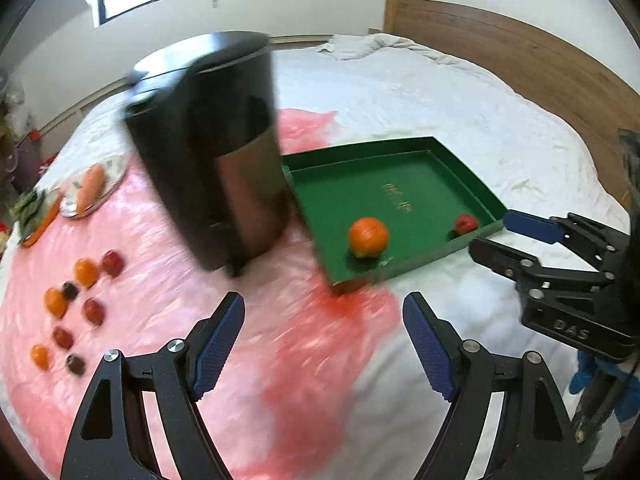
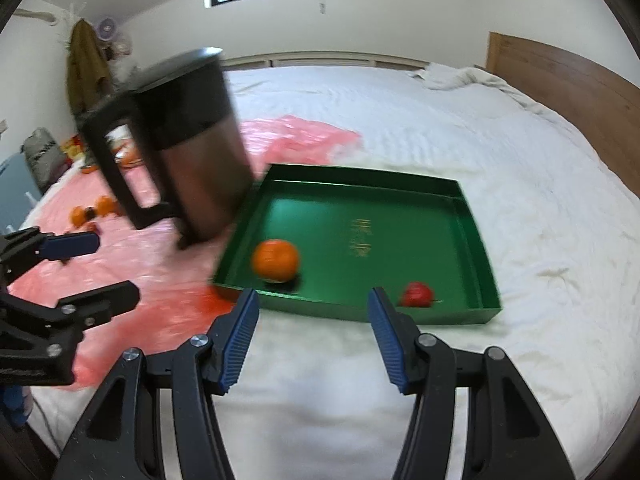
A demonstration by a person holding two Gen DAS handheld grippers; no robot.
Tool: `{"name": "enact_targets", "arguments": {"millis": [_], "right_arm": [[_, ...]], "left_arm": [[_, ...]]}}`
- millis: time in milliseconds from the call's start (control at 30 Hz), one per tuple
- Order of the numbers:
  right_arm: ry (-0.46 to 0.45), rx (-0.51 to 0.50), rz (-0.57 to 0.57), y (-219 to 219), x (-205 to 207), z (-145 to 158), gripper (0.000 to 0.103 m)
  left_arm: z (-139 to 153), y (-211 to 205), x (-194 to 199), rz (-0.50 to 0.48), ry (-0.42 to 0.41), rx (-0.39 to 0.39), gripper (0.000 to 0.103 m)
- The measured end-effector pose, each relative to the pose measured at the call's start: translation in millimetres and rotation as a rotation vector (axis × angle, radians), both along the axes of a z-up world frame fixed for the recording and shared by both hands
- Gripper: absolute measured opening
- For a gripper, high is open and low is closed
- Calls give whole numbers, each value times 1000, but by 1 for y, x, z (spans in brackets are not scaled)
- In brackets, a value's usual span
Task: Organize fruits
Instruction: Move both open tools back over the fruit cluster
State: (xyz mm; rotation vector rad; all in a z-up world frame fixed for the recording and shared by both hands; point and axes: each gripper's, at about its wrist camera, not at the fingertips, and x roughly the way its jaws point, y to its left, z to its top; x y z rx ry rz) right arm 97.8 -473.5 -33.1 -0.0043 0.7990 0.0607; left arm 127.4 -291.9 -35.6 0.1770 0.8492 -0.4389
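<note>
A green tray point(image 1: 460, 160) point(image 2: 476, 224) lies on the white bed. In it are an orange point(image 1: 368, 237) point(image 2: 276, 260) and a small red fruit point(image 1: 465, 223) point(image 2: 417, 294). Several small orange and dark red fruits point(image 1: 86, 273) lie loose on the pink plastic sheet point(image 1: 248, 360) at the left. My left gripper point(image 1: 323, 344) is open and empty above the sheet, short of the tray; it also shows in the right wrist view point(image 2: 108, 268). My right gripper point(image 2: 313, 336) is open and empty before the tray's near edge; it also shows in the left wrist view point(image 1: 496, 236).
A tall black and metal jug point(image 1: 212, 152) point(image 2: 184, 140) with a handle stands left of the tray. A glass plate with a carrot point(image 1: 90, 188) and greens point(image 1: 30, 208) sit far left. A wooden headboard point(image 1: 520, 64) lies behind the bed.
</note>
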Motion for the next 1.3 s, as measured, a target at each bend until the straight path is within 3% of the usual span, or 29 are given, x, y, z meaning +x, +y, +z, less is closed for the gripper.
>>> {"name": "enact_targets", "arguments": {"millis": [233,600,867,1067,1300], "right_arm": [[-36,36,90,50,-26,16,90],[-38,61,233,124,-38,23,90],[-16,72,344,177,-24,15,89],[-3,78,421,215,3,9,89],[22,80,492,252,40,-4,89]], "left_arm": [[7,61,-23,105,-40,3,77],[-5,161,-31,276,-31,1,77],[-20,235,-30,396,-10,-51,77],[-30,271,-14,423,7,-101,75],[-48,282,11,400,36,-95,68]]}}
